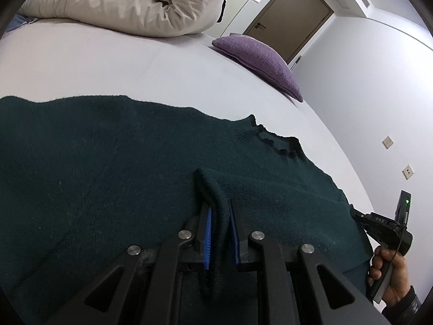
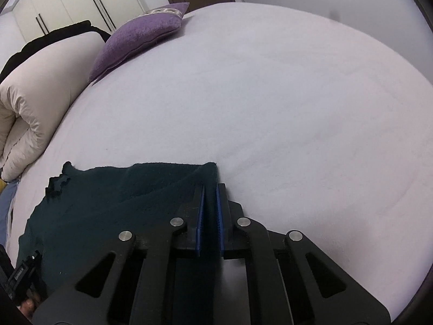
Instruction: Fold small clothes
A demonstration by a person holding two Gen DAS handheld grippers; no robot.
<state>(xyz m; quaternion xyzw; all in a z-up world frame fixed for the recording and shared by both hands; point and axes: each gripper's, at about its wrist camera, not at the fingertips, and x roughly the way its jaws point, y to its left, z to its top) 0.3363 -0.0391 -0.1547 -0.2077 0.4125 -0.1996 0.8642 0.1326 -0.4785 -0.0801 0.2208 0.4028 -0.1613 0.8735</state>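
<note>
A dark green knitted sweater [image 1: 108, 168] lies spread on the pale bed sheet, its collar [image 1: 276, 140] toward the right. My left gripper [image 1: 219, 205] is shut on a raised fold of the sweater, the cloth pinched between the blue pads [image 1: 208, 233]. In the right wrist view the sweater [image 2: 113, 203] fills the lower left. My right gripper [image 2: 210, 187] is shut on the sweater's edge near its corner [image 2: 211, 166]. The right gripper and the hand holding it also show in the left wrist view [image 1: 384, 230] at the sweater's right edge.
A purple cushion [image 1: 259, 62] [image 2: 140, 35] lies farther back on the bed sheet [image 2: 270, 94]. A folded cream duvet [image 1: 121, 2] [image 2: 35, 86] lies at the far side. A brown door [image 1: 289, 16] and white wall stand beyond the bed.
</note>
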